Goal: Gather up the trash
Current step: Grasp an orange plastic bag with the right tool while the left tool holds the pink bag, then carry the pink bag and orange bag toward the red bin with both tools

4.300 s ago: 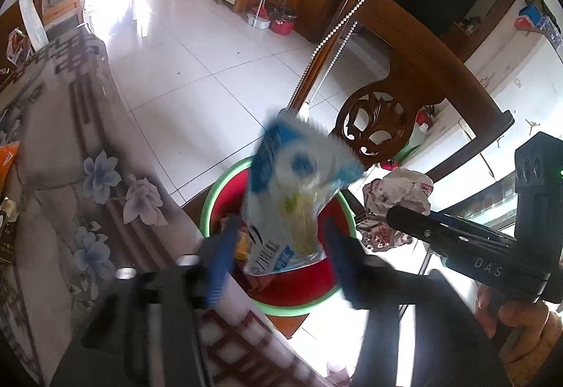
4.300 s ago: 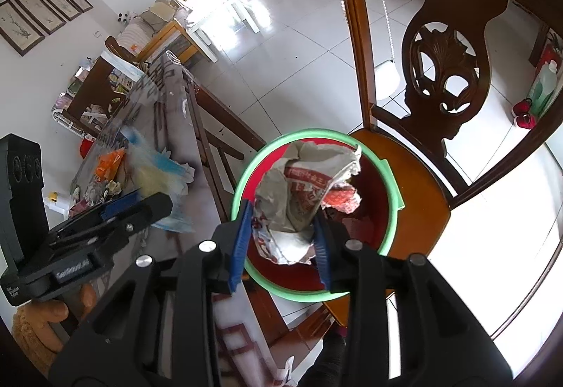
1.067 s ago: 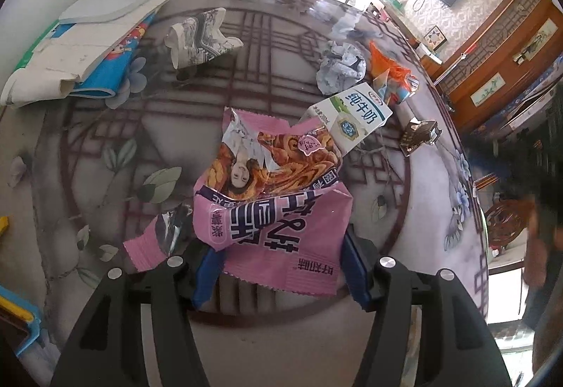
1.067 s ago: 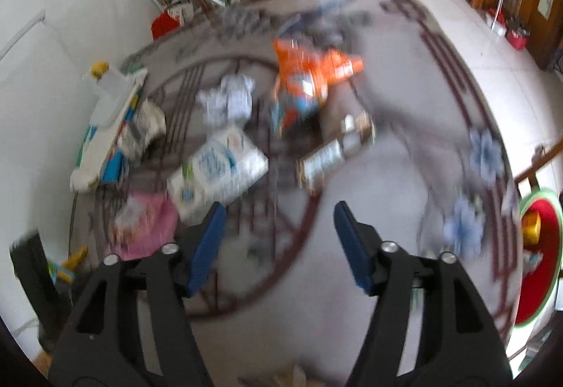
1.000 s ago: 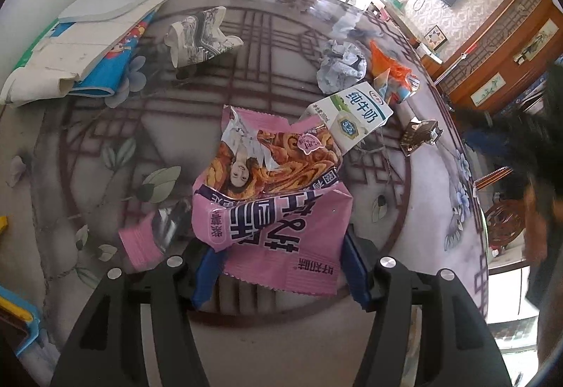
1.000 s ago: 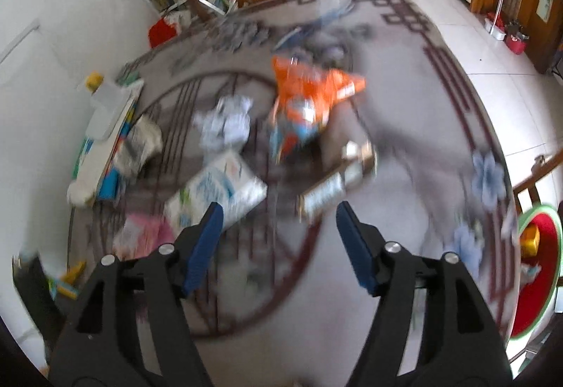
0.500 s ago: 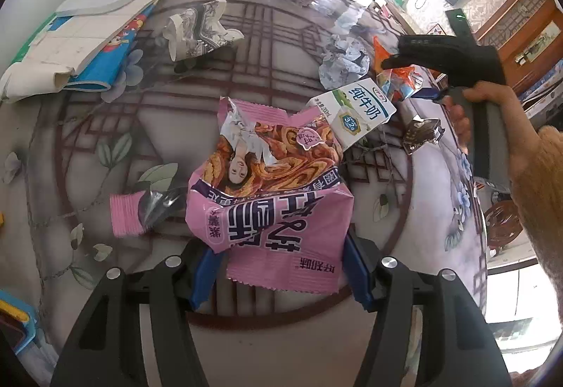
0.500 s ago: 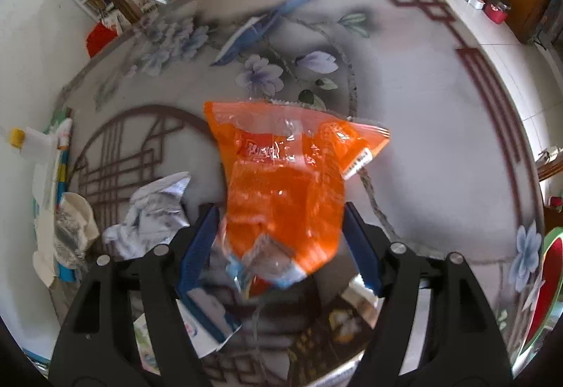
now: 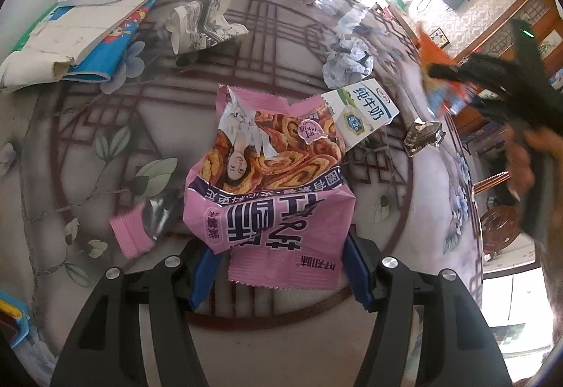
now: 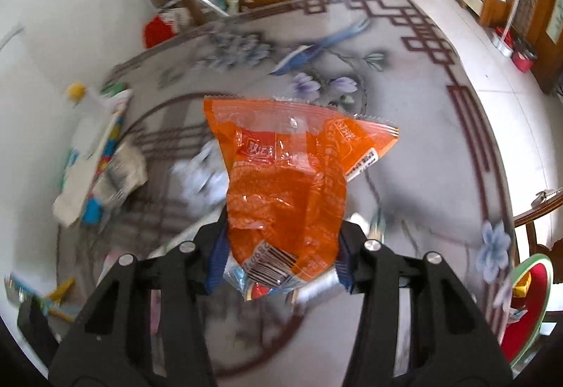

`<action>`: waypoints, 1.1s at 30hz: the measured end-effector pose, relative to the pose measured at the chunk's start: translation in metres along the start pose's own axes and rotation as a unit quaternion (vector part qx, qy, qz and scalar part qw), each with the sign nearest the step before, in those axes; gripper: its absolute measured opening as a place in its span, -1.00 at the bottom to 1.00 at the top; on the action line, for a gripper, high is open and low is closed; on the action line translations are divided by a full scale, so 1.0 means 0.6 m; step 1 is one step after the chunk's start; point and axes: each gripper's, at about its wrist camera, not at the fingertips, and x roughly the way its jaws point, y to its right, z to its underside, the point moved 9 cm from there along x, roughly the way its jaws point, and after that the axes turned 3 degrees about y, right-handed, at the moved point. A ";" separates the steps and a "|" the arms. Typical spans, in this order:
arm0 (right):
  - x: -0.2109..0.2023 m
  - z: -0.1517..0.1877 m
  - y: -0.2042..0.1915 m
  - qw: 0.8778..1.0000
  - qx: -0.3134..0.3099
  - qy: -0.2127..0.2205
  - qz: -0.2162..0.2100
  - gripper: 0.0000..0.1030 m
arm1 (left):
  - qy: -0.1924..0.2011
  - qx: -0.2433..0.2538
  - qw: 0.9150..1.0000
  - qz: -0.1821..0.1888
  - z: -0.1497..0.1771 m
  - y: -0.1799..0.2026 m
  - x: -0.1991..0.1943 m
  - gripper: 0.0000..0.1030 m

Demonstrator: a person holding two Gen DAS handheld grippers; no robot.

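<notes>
red bin (image 10: 527,323) holding yellow scrap, right gripper (image 10: 279,267) clamping orange wrapper (image 10: 292,182)

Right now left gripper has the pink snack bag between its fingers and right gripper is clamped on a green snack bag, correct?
One slip: the bag in the right gripper is orange, not green. The right wrist view shows the orange snack bag pinched between its fingers. The left gripper does have the pink snack bag between its fingers.
</notes>
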 end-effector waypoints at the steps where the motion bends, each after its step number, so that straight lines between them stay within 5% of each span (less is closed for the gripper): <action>1: -0.010 0.009 -0.005 1.000 -0.001 0.002 -0.004 -0.06 | 0.001 -0.002 1.000 0.000 0.000 -0.001 -0.002 0.14; 8: -0.085 0.126 -0.028 0.999 0.023 0.004 -0.031 -0.06 | 0.014 -0.006 1.000 -0.002 0.002 -0.002 -0.024 0.12; 13: -0.118 0.192 -0.030 1.000 0.017 0.012 -0.014 -0.06 | 0.023 0.010 1.000 -0.001 0.006 0.012 -0.040 0.11; 33: -0.169 0.249 0.030 0.997 0.071 0.036 0.001 -0.06 | 0.052 0.051 0.997 0.003 0.015 0.064 -0.084 0.10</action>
